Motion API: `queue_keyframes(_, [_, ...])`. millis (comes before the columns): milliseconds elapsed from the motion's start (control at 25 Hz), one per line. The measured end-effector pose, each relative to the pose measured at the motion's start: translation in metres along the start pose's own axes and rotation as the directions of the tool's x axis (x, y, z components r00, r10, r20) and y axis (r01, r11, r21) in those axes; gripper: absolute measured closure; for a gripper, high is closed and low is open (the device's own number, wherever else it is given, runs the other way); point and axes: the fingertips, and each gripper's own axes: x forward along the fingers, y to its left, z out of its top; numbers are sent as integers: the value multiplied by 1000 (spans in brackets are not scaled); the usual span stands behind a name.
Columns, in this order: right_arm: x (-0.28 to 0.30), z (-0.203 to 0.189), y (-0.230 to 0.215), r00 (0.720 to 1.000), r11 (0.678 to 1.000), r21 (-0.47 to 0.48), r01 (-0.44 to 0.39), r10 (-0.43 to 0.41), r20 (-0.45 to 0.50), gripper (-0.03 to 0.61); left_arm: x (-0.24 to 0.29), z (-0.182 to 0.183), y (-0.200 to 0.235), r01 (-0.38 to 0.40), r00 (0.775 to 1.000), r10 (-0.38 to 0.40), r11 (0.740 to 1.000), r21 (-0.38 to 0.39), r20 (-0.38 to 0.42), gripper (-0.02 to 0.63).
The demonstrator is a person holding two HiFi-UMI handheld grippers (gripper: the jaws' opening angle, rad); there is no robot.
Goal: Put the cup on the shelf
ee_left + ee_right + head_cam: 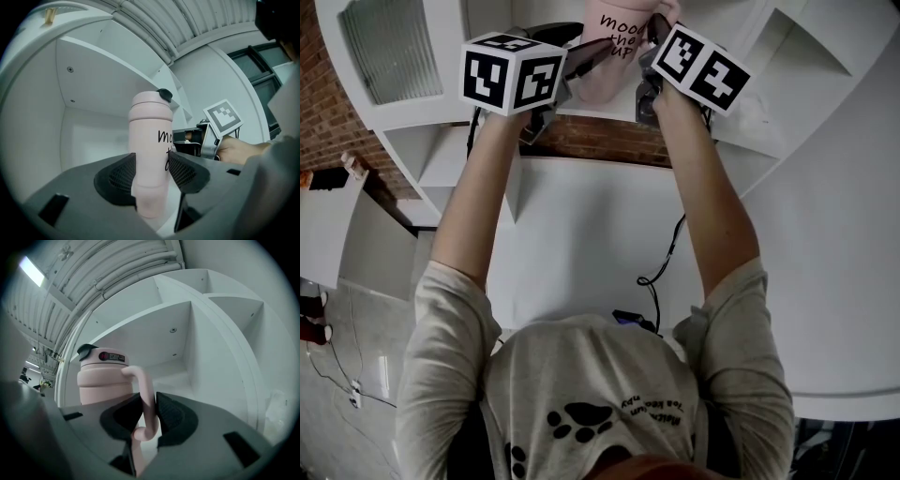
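cup [149, 140]: tall, pale pink, black script, dark cap [164, 94] | left gripper [151, 177]: clamps its body | right gripper [149, 417]: pinches the loop handle [146, 390] | place: held up before the white shelf [211, 343]

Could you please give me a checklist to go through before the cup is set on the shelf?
1. Left tool clamps the cup by its body: ok.
2. Right tool pinches the handle: ok.
3. Cup upright: ok.
4. Lid on: ok.
5. Shelf bay ahead free of things: ok, as far as shown.
6. Cup's bottom above the shelf board: cannot tell, the tools hide it.
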Motion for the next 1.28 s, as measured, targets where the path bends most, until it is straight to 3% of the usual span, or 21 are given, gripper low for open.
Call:
queue_keyframes(880, [24, -3, 0, 1000, 997, -81, -11, 10, -16, 488, 7, 0, 17, -13, 1000, 14, 998, -58, 24, 388])
queue_keyframes(1280, [17, 1, 2, 999, 997, -67, -35, 35, 0, 482, 8, 1, 15, -37, 999, 38, 999, -27, 24, 402])
